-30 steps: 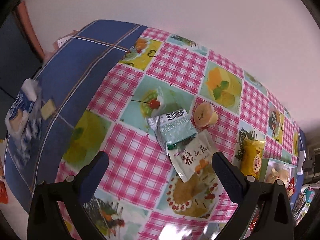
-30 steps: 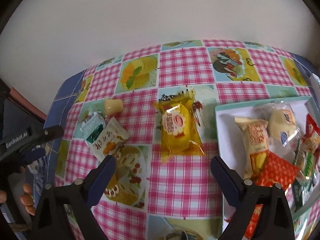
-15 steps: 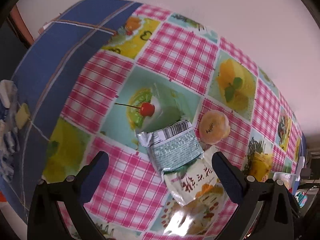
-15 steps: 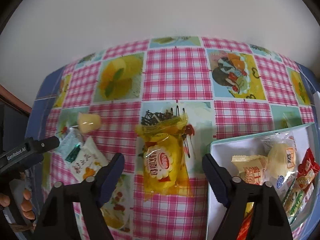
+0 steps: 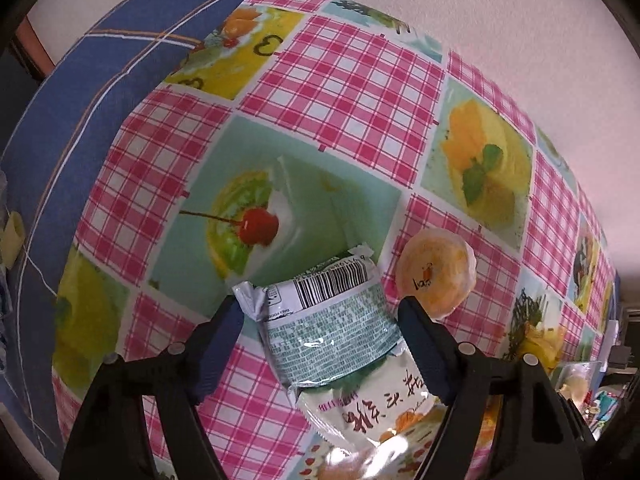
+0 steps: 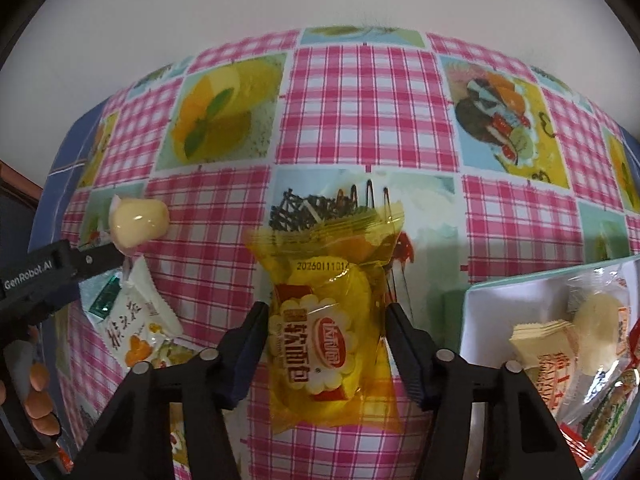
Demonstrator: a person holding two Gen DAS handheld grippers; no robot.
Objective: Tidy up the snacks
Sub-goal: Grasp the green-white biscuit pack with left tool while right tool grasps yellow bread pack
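Two tongs closing: left tongs (image 5: 320, 320) round green-silver packet (image 5: 328, 332) (barcode up), right tongs (image 6: 324, 316) round yellow bread pack (image 6: 320, 332); pads not pressing yet.

The desk (image 6: 360, 112), under a pink checked cloth with dessert pictures, carries a yellow bread packet (image 6: 324, 320), a silver-green packet (image 5: 332, 332) overlapping a white packet (image 5: 372, 416), a jelly cup (image 5: 436, 276) and a tray (image 6: 492, 300) of snacks.

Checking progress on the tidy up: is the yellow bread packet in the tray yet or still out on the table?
Out. The yellow bread packet lies on the tablecloth, beside the tray.
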